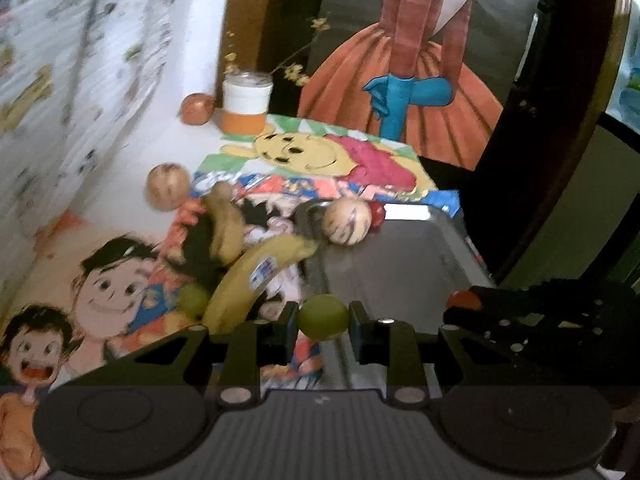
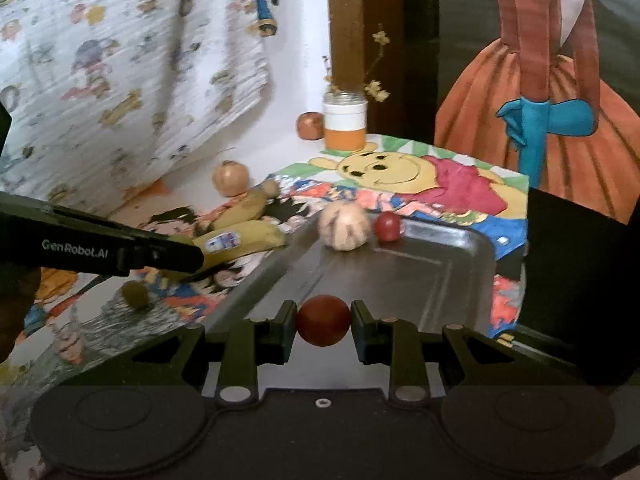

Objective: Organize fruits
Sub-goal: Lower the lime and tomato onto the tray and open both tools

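Two fruits were already placed at the tray's far edge, a green grape was gripped by the left gripper and a red one by the right gripper, while bananas were left on the cloth.

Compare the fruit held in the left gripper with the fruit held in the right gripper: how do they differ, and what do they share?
Colour: the left gripper holds a pale green fruit, while the right gripper holds a dark red fruit. Position: the green fruit hangs over the metal tray's left rim, the red fruit over the tray's inside. Shared: both are small, round, smooth, and pinched between shut pads.
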{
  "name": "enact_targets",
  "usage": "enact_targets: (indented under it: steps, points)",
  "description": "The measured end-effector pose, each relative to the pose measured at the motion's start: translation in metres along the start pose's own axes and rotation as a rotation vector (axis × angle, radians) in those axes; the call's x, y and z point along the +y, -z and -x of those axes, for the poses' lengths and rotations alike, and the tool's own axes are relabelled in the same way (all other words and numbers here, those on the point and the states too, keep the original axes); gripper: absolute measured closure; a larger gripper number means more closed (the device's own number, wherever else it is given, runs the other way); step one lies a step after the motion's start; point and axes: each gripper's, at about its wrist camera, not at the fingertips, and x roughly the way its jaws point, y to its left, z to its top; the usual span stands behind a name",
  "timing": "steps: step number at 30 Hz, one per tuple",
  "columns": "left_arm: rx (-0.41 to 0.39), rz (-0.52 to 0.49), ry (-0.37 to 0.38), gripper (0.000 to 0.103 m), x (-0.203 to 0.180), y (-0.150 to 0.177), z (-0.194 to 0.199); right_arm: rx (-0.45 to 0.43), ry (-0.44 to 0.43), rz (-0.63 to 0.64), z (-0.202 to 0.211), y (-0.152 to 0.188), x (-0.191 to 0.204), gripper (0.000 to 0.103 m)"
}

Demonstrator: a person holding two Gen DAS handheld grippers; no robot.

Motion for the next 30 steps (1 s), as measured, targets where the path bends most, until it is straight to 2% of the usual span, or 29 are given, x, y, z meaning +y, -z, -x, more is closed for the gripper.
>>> enact_targets:
  steps: [12,17,22,30]
  points:
    - [0.003,-0.059,0.026,0.074,-0.016,-0.034,-0.055,0.004,0.052,0.059,-0.04,-0.023,-0.042,0.072]
    - [0.034,-0.068,0.04,0.074,-0.024,-0.031,-0.081,0.023,0.027,0.086,-0.068,-0.034,-0.06,0.072]
    - [0.051,-0.077,0.024,0.074,-0.032,-0.026,-0.1,0.04,-0.004,0.11,-0.095,-0.043,-0.071,0.072]
    - [0.077,-0.101,-0.009,0.074,-0.036,-0.023,-0.116,0.062,-0.029,0.113,-0.112,-0.038,-0.074,0.072]
